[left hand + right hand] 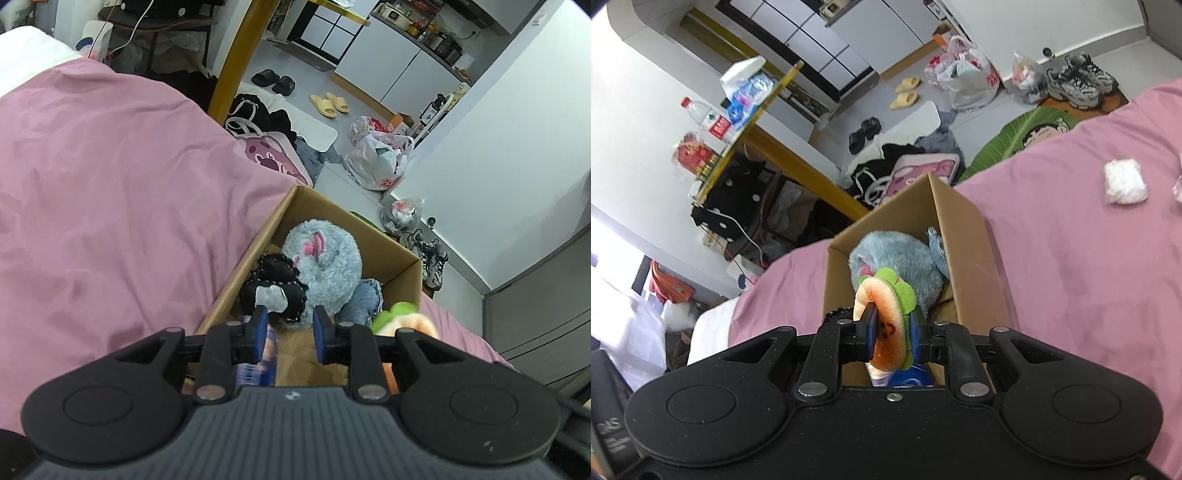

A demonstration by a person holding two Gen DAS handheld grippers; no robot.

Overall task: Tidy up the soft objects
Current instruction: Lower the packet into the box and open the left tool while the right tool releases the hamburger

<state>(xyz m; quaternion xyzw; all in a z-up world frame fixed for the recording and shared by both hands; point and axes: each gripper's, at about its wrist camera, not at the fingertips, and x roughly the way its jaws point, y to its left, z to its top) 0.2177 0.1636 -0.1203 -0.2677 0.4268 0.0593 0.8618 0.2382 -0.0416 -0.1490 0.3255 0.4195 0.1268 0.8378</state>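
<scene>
A cardboard box (pixel 400 266) stands on the pink bed cover (pixel 110 184). In it lie a fluffy blue plush (pixel 328 258), a black-and-white plush (pixel 277 288) and a denim plush (pixel 364 299). My left gripper (pixel 290 332) is open and empty above the box's near end. My right gripper (pixel 892 334) is shut on a burger plush (pixel 886 314) with an orange bun and green felt, held over the box (pixel 971 236). The burger plush also shows in the left wrist view (pixel 399 321). The blue plush (pixel 897 254) lies beyond it.
A white packet (pixel 1124 182) lies on the bed cover (pixel 1071 277) to the right. On the floor beyond the bed are plastic bags (pixel 380 155), slippers (pixel 328 103), sneakers (pixel 1078 79), clothes (pixel 266 118) and a yellow-legged table (pixel 798 162) with a bottle (pixel 707 116).
</scene>
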